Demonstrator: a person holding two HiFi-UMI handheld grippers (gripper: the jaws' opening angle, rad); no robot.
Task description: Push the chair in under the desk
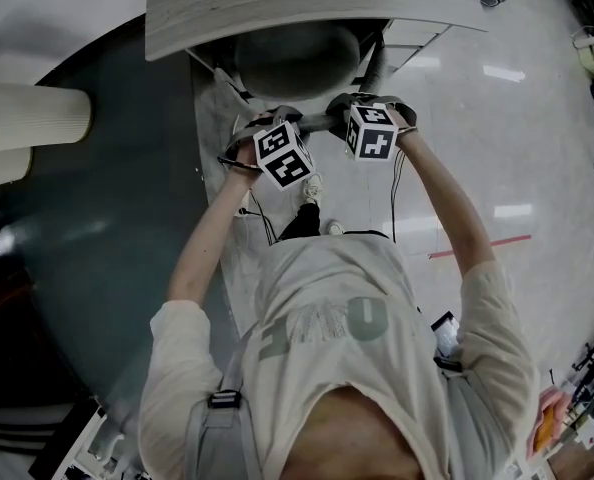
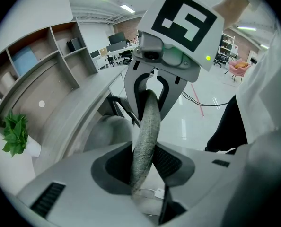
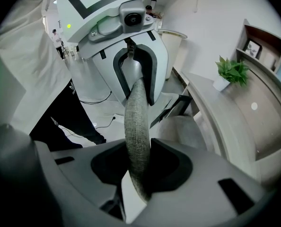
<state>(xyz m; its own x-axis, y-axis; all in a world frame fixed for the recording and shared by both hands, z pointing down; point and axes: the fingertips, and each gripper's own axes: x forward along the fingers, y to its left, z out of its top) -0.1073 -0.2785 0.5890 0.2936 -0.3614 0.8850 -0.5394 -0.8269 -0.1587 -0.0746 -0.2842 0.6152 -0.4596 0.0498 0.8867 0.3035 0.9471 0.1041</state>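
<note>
Chair [image 1: 297,56]: seat partly beneath the curved desk [image 1: 277,8], backrest toward the person. Its fabric top edge [image 2: 147,131] passes through both tools. Left gripper [image 1: 274,126] and right gripper [image 1: 365,116] sit side by side (marker cubes uppermost), each with jaws drawn narrow and clamped on that edge. A potted plant [image 3: 231,71] stands on the desk top.

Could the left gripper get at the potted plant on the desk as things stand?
Probably not. The left gripper is shut on the chair back, and the potted plant stands far across the desk, beyond the chair.
</note>
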